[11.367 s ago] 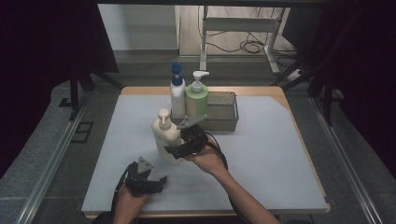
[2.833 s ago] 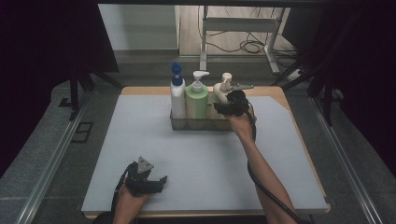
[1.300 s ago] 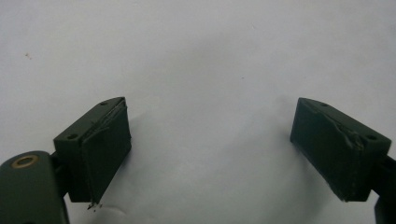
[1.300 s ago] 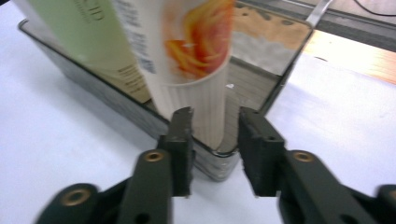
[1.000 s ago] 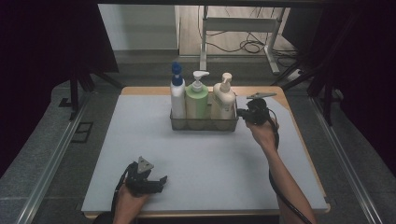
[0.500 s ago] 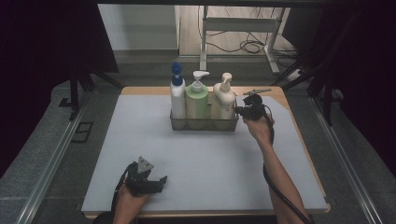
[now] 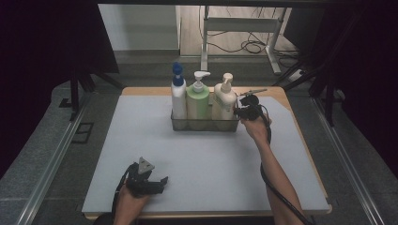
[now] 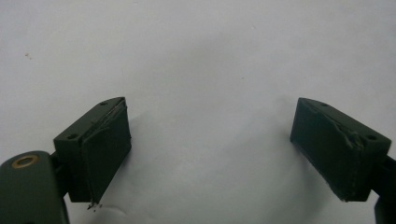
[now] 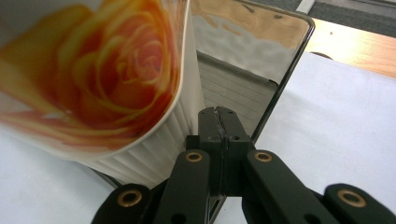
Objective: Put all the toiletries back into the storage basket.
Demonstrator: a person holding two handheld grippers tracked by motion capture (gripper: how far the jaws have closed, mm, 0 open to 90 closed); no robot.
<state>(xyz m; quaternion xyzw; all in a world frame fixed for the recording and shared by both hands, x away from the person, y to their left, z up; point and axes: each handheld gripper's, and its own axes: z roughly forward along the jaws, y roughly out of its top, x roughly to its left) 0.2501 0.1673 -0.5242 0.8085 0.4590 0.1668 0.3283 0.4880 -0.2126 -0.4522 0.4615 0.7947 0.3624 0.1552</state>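
Metal caddy [image 7: 204, 124] is the landmark, sitting at the far middle of the worktop [image 7: 141, 126].

Left claw [image 7: 149, 182] rests on the mat well in front of the caddy and off to its left. Its jaws stand wide apart in the left gripper view [image 8: 210, 154], nothing between them. No risk there unless it swings in.

Inside the caddy, left to right: blue-cap bottle [image 7: 178, 93], green bottle [image 7: 198, 96], cream bottle [image 7: 225, 99] at the right end. All three upright, packed touching.

Right claw [image 7: 240, 112] sits at the caddy's right end, just beside the cream bottle. In the right gripper view its jaws are pressed together [image 9: 219, 122], empty, tips right at the caddy's shiny end wall [image 9: 252, 60], with the rose-print bottle [image 9: 93, 74] looming on the left. Can't tell if the tips touch the wall.

Risks, my read:
- Closed tips shove the end wall: caddy skates left on the smooth mat, or twists.
- Tips ride up and catch the cream bottle's side. It's tall with a pump on top, so it could tip against the green one and rattle the row.
- Cable [image 7: 277, 187] trailing along the right forearm could snag the worktop edge on pull-back and jerk the claw into the caddy.
- If a grab on the rim is intended, the jaws must open first; opening this close could knock the bottle.
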